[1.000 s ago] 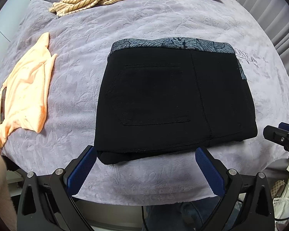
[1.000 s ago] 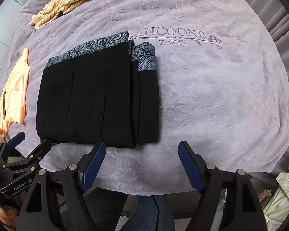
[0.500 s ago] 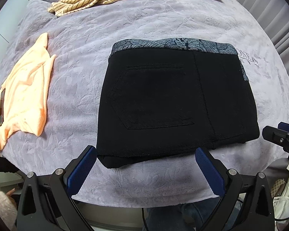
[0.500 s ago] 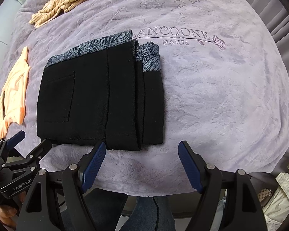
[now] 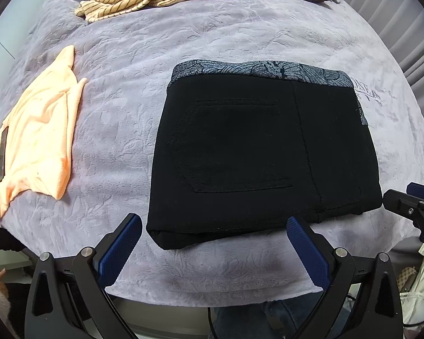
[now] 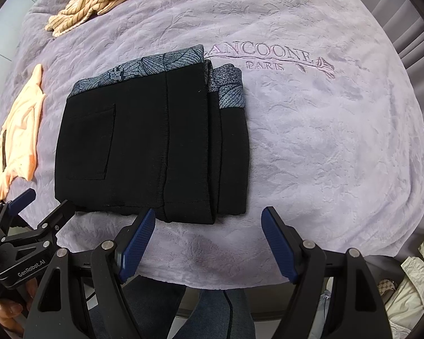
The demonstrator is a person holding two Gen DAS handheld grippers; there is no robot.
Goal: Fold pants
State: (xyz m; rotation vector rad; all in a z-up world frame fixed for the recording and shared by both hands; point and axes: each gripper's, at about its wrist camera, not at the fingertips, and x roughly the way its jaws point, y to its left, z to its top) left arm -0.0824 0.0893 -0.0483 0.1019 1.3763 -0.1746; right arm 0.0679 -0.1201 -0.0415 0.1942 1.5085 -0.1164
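Black pants [image 5: 263, 152], folded to a compact stack with the patterned waistband [image 5: 257, 70] toward the far side, lie near the front edge of the bed [image 5: 240, 28], slightly left of its middle. Risk, as judged: the right-hand layers sit stepped and loose, so a brush from either tongs could splay them or drag the stack off the plush cover. Left tongs [image 5: 212, 245] and right tongs [image 6: 207, 240] stand wide, holding nothing, above the front edge. Containers: none in view.

Left hand-held gripper [image 5: 212, 245], right hand-held gripper [image 6: 209, 240]: both pointing down, jaws wide apart, empty.
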